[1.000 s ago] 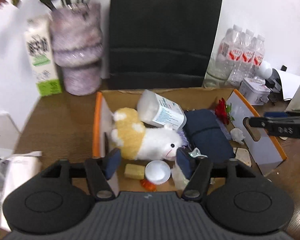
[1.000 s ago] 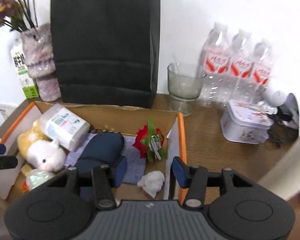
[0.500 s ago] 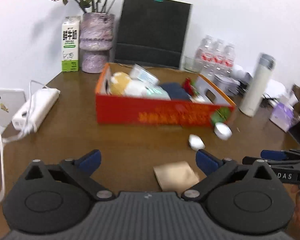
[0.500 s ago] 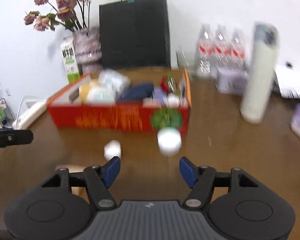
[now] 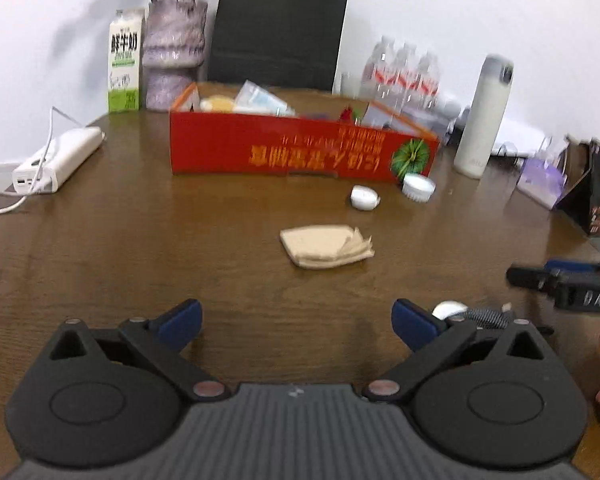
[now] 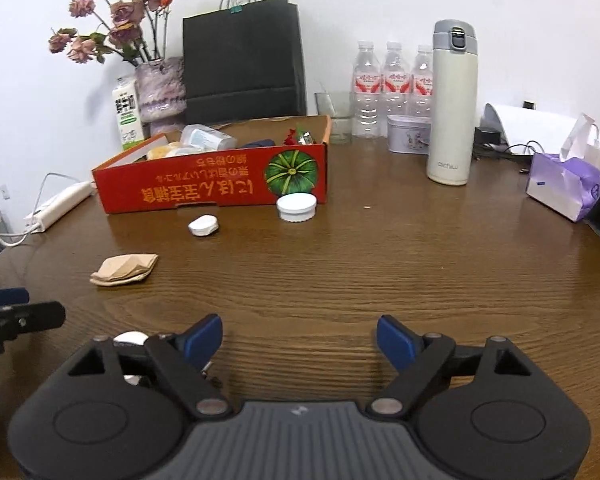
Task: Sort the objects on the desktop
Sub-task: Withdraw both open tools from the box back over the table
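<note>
The red box (image 6: 212, 184) stood toward the far left part of the counter (image 6: 380, 272), already loaded with a plush toy, a bottle and a dark pouch. A second earlier both claws had hovered right over its open top; now they had drawn back to the near edge, and the whole box showed from outside. The left claw (image 5: 296, 320) stood fully spread with nothing between its pads, and the right claw (image 6: 300, 338) had just been opening wider, also empty. That suggested a drop-off was finished and the next pick was due. Loose things remained outside the box: a folded brown napkin (image 6: 124, 269) near the middle left, a small white case (image 6: 203, 225) and a white lid (image 6: 297, 206) close to the box's front wall.
</note>
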A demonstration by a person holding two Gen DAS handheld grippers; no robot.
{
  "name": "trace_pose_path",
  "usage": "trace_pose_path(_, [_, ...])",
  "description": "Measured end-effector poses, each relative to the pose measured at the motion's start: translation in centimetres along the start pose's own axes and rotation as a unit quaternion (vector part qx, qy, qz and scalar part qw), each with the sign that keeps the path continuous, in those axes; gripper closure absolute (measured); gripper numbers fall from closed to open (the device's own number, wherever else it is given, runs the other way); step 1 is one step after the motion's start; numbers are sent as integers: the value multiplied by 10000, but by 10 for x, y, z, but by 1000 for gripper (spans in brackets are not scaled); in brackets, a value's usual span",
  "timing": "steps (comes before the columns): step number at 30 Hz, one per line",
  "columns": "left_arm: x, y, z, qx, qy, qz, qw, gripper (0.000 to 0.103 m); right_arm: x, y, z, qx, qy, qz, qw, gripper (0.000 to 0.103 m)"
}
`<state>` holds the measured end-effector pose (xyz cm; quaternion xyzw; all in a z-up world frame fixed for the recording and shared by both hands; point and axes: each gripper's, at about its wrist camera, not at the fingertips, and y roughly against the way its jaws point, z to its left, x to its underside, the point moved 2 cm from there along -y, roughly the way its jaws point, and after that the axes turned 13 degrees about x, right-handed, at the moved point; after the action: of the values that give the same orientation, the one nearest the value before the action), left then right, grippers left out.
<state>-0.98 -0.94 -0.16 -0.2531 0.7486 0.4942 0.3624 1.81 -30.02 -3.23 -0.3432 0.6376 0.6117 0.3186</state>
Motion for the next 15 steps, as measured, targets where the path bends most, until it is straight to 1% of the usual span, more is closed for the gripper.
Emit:
trace_pose_path(2, [2,1,-3,-3,-79,-47,10000,0,2,3,-1,36,-61,-118,9999,19])
trace_pose_path(4, [3,2,-6,2,-146,-61,9999,0,3,5,-5,-55,-167,-165,9997,19])
trace_pose_path(11, [3,0,-5,17,-95,-7,10000,0,3,0,-14,-152,-475,-45,9987,19])
trace_pose_path(15, [2,0,-5,43,-82,-22,10000,0,4,1,-13,-148,-452,-66,9988,19])
